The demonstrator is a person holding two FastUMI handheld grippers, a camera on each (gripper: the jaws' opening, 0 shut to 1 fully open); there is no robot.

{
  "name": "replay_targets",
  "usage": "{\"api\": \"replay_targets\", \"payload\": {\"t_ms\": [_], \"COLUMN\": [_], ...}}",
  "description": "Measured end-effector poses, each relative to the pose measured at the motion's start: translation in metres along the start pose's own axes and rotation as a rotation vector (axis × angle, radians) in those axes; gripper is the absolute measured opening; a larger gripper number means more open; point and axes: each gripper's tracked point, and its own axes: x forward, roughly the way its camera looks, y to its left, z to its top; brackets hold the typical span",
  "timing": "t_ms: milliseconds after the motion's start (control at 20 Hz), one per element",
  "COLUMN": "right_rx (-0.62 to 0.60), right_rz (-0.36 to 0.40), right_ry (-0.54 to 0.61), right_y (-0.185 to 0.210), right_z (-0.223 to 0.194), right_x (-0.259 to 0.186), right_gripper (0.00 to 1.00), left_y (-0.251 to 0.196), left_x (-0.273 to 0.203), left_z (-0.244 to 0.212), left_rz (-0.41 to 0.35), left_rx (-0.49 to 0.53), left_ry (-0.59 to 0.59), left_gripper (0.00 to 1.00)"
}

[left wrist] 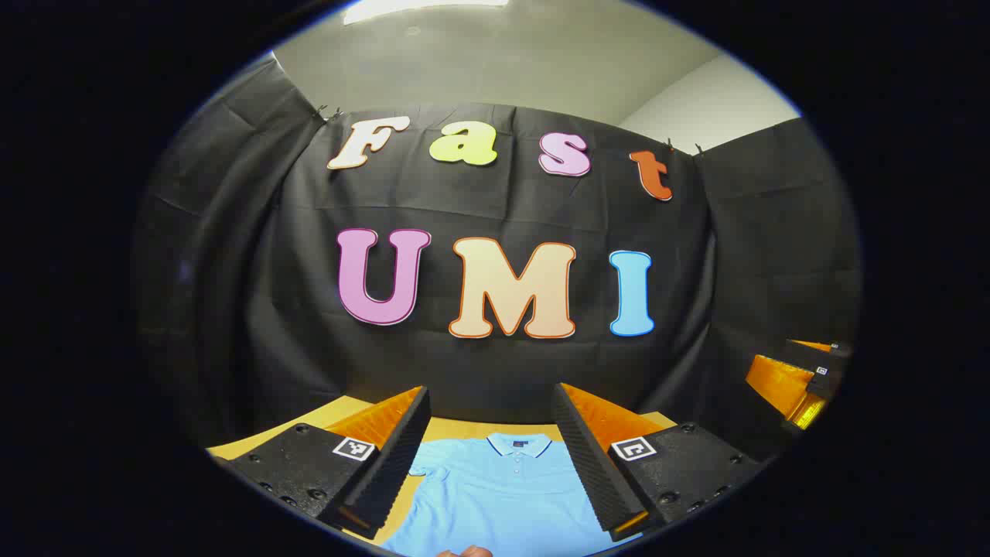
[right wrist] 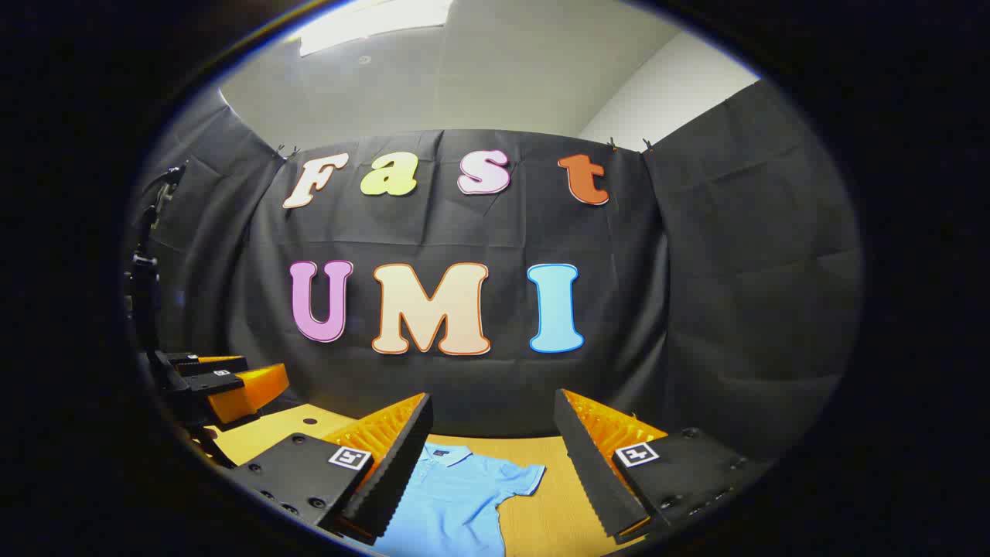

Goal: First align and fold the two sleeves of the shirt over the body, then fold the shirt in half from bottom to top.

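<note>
Just short of the shirt [left wrist: 503, 495], left gripper [left wrist: 491, 456] hovers with jaws spread, empty. Right gripper [right wrist: 491, 464] likewise spread and empty, off the shirt's right sleeve [right wrist: 520, 476]. Shirt lies flat on the table [right wrist: 557, 510], face up, collar [left wrist: 518, 443] at its far end, sleeves unfolded. Sleeve fold comes first, I'd say: pinch each sleeve at the cuff edge, single layer only, carry it over the body, keep both symmetric about the collar.
</note>
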Motion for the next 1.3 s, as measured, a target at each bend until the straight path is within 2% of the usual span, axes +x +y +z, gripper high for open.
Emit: {"api": "replay_targets", "payload": {"t_ms": [800,950,1300], "right_rx": [-0.008,-0.004,-0.039], "right_rz": [0.017,0.012,-0.059], "right_ry": [0.03,0.047,0.093], "right_y": [0.02,0.021,-0.001], "right_z": [-0.018,-0.031,-0.079], "right_x": [0.015,0.03,0.091], "right_gripper": [0.98,1.0,0.99], "left_y": [0.016,0.021,0.045], "left_x": [0.007,0.014,0.038], "left_z": [-0.002,-0.003,-0.006], "left_rz": [0.004,0.001,0.016], "left_rx": [0.002,-0.002,0.0], "left_ry": [-0.013,-0.015,-0.019], "left_gripper": [0.94,0.95,0.94]}}
